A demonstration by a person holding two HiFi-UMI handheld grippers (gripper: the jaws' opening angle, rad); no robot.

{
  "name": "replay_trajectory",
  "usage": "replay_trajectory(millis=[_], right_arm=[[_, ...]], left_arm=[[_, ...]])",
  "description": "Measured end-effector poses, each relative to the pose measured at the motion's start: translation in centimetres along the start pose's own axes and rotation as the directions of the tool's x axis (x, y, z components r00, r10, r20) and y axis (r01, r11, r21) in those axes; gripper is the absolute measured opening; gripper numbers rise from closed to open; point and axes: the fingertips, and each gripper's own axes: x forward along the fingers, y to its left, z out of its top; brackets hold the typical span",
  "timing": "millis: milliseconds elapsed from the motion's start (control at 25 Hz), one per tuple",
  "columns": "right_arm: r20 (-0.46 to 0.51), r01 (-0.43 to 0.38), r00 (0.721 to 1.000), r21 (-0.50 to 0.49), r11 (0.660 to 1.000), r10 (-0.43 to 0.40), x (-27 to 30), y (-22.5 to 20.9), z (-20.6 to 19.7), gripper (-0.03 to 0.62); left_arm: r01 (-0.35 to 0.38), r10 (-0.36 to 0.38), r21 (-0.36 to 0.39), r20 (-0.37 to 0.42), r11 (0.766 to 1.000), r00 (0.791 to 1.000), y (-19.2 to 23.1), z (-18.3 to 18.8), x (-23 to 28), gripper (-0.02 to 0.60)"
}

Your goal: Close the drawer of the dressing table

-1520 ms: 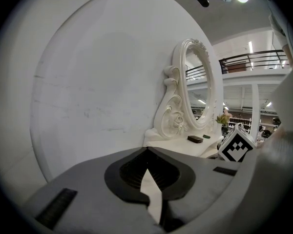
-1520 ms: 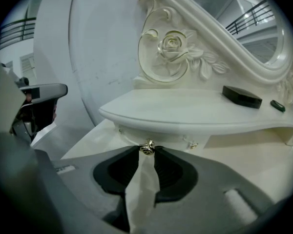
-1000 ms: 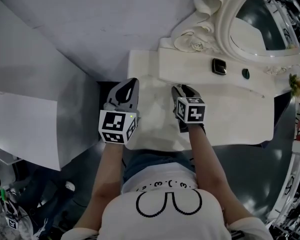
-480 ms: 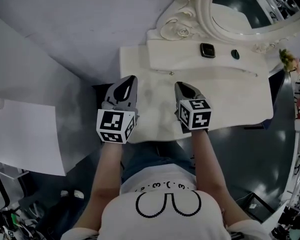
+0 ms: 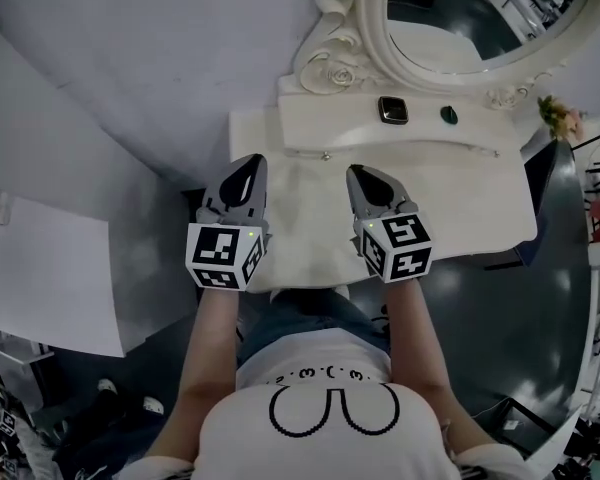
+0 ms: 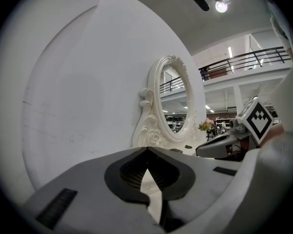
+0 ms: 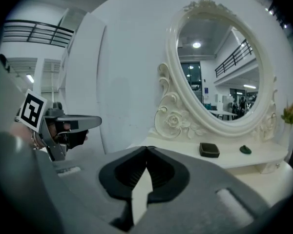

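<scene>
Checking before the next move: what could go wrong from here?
The drawer front shows in no view, so it may be ajar unnoticed. The left gripper and the right gripper, whose jaws just closed on nothing, hang shut over the dressing table; a forward swing might knock the small dark box near the mirror.

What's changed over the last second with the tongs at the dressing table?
The right gripper has risen toward the head camera, and its tongs have just been closing, with nothing between them. The left gripper rose slightly, tongs shut and empty. The dark box and green item below the mirror stayed put.
</scene>
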Motion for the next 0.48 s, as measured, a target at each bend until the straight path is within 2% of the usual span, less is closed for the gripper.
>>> replay_trajectory(millis=[240,480], right_arm=[[0.118,0.004,0.993,-0.083,0.997,0.006,-3.6,-2.0,4.9,0.0],[0.239,-0.001,0.97,-0.128,0.992,0.031,-7.3,-3.6,9.4,0.0]], left_arm=[[-0.035,0.033,0.034,0.073,0.999,0.997,-1.8,4.0,0.3,-0.003],[-0.076,0.063,0.076,0.157,0.994,0.986,-3.5,8.3,-0.1,-0.003]])
